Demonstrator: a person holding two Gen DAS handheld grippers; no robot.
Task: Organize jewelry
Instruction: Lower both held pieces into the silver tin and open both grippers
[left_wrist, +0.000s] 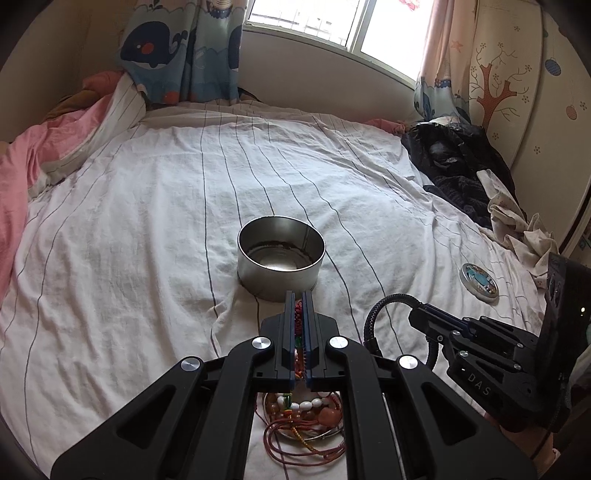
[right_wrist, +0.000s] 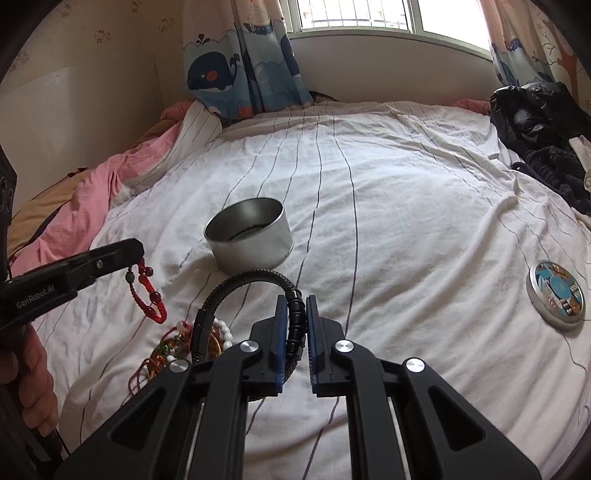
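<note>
A round silver tin (left_wrist: 280, 258) stands open on the white striped bedsheet, and shows in the right wrist view (right_wrist: 251, 236) too. My left gripper (left_wrist: 299, 301) is shut on a red braided bracelet (right_wrist: 146, 291) with dark beads, held above the sheet just short of the tin. My right gripper (right_wrist: 295, 304) is shut on a black braided bracelet (right_wrist: 255, 284), seen in the left wrist view (left_wrist: 384, 317) as a loop. A pile of jewelry (left_wrist: 303, 424) with white beads and red cords lies under the left gripper, and shows in the right wrist view (right_wrist: 177, 350).
The tin's round lid (right_wrist: 557, 292) with a colourful picture lies on the sheet to the right (left_wrist: 479, 283). Dark clothes (left_wrist: 454, 166) are heaped at the far right. A pink blanket (left_wrist: 22, 177) lies along the left edge. A window and whale curtains are behind.
</note>
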